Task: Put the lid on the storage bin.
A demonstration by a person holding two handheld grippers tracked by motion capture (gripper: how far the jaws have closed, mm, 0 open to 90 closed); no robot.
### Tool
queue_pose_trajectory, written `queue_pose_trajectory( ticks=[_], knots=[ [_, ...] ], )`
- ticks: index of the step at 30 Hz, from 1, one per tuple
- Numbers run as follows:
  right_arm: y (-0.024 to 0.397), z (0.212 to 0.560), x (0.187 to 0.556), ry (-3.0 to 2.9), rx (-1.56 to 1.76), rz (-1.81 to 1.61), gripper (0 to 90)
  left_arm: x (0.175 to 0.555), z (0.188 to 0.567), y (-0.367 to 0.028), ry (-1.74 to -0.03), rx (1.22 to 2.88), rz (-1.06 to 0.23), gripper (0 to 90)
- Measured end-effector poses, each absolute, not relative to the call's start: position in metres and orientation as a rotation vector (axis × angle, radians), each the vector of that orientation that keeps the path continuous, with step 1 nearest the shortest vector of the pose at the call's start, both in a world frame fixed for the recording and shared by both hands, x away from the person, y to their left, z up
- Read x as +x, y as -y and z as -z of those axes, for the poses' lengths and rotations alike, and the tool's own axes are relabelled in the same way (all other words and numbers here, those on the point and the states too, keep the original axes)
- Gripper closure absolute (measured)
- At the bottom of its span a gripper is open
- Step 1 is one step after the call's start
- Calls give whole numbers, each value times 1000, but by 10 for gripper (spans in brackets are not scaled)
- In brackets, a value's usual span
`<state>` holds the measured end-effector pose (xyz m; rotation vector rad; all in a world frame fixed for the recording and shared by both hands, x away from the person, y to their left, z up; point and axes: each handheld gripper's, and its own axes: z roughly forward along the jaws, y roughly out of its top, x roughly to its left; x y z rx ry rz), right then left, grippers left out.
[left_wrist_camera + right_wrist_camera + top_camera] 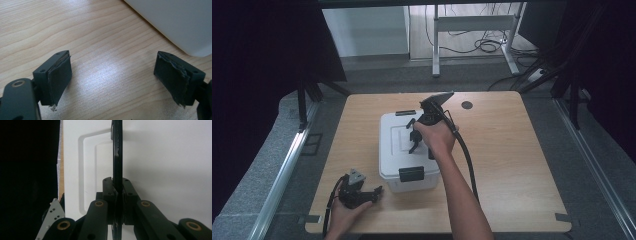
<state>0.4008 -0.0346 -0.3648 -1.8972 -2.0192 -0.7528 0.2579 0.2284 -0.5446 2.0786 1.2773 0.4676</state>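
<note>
At the near left of the tabletop (pixel 507 150), in the high view, the left hand (pixel 343 216) rests on the wood with the left tongs (pixel 377 190) pointing right, toward the near left corner of the white storage box (pixel 398 150). The left gripper view shows both of these jaws standing wide apart with bare wood grain between them and nothing held; their dark pads (pixel 59 77) are frayed at the edges. The rounded corner of the box sits near and just beyond the jaw tips at the upper right of that view, not touching either.

The box stands a little left of the tabletop's middle, its lid on, with one black latch (pixel 411 173) on its near side and another black latch (pixel 405 113) on its far side.

Over the middle of the lid the right hand (pixel 435 137) holds the right tongs (pixel 413 141), pointing down and left at the lid's top. In the right gripper view these jaws are pressed together on the thin black lid handle (pixel 117 152), which stands on edge between the pads and runs away up the view above its shallow recess in the white lid. A black cable (pixel 468 160) trails from this gripper back along the forearm.

Farther right the wood is bare, apart from a small dark round cap (pixel 467 105) near the far edge.
</note>
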Motion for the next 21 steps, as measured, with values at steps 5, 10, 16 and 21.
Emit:
queue_pose_trajectory(
  ticks=[5,10,16,21],
  knots=[
    [35,371,399,2003,-1886,792,843,258,545,-228,-1279,2077,-465,146],
    [35,370,399,2004,-1886,790,843,258,545,-228,-1280,2076,-465,147],
    [33,369,398,2035,-1905,781,843,257,545,-228,-1279,2077,-465,147],
    [31,369,396,2063,-1903,785,826,257,545,-228,-1278,2077,-466,147]
  ],
)
